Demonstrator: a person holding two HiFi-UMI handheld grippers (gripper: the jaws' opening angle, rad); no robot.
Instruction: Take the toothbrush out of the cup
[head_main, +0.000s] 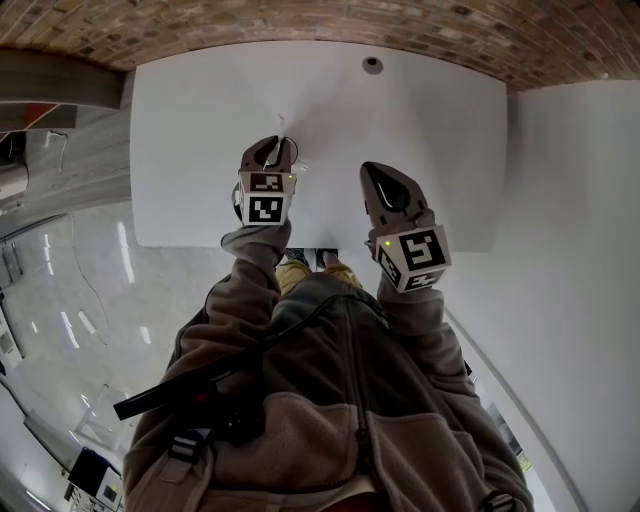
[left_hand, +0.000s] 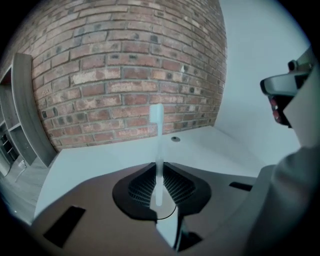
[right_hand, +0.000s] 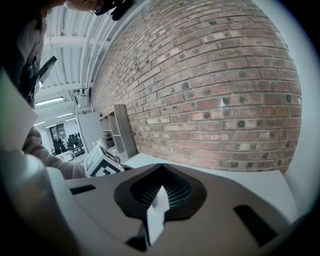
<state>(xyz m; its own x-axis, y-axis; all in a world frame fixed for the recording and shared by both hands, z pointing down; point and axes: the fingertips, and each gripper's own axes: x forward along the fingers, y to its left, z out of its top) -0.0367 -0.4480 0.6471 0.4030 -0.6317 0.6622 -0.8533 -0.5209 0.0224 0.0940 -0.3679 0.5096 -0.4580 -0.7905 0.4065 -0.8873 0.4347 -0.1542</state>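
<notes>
White table (head_main: 200, 120): left gripper (head_main: 272, 150) fingers clamped on upright toothbrush (left_hand: 158, 152); right gripper (head_main: 380, 180) fingers together.

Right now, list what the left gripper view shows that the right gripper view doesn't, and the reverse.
Left gripper view only: the left tool shut on a white toothbrush standing upright, and a small round hole in the white table.
Right gripper view only: the right tool shut with nothing between its jaws, the other tool's marker cube, and ceiling lights.
Both: the brick wall, that table and grey shelving.
</notes>
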